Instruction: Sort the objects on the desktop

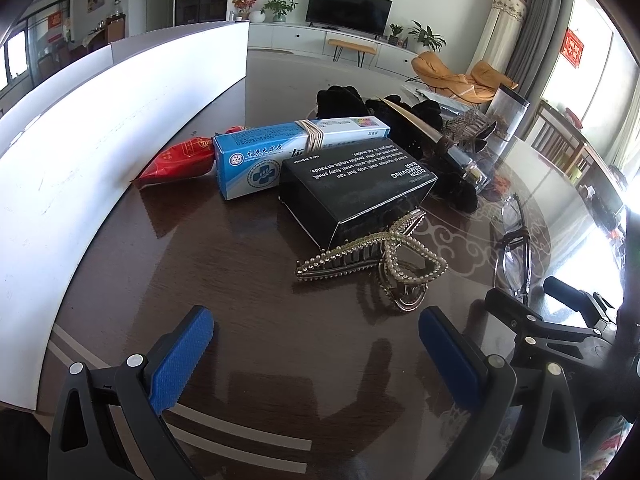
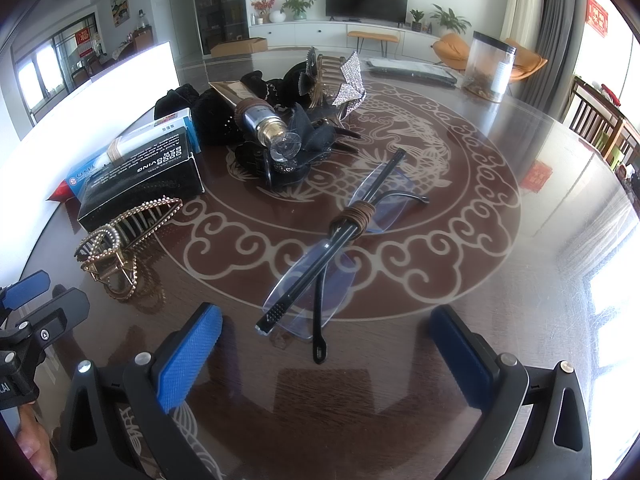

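A pearl-studded gold hair claw [image 1: 372, 264] [image 2: 128, 236] lies on the dark glass table just ahead of my open left gripper [image 1: 316, 352]. Behind it sit a black soap box [image 1: 356, 188] [image 2: 144, 180], a blue-and-white box [image 1: 288, 152] bound with a rubber band, and a red packet [image 1: 180, 160]. Folded glasses [image 2: 336, 240] [image 1: 514, 240] tied with brown cord lie right in front of my open right gripper [image 2: 324, 356]. A cosmetic tube [image 2: 260, 116] rests on black hair accessories [image 2: 280, 152]. Both grippers hold nothing.
A long white panel [image 1: 100, 120] walls off the table's left side. A rhinestone bow clip [image 2: 348, 80], a clear jar [image 2: 490, 66] and a flat dark tray [image 2: 412, 68] stand at the far side. Wooden chairs [image 2: 600, 120] stand on the right. A hand [image 2: 36, 448] shows at lower left.
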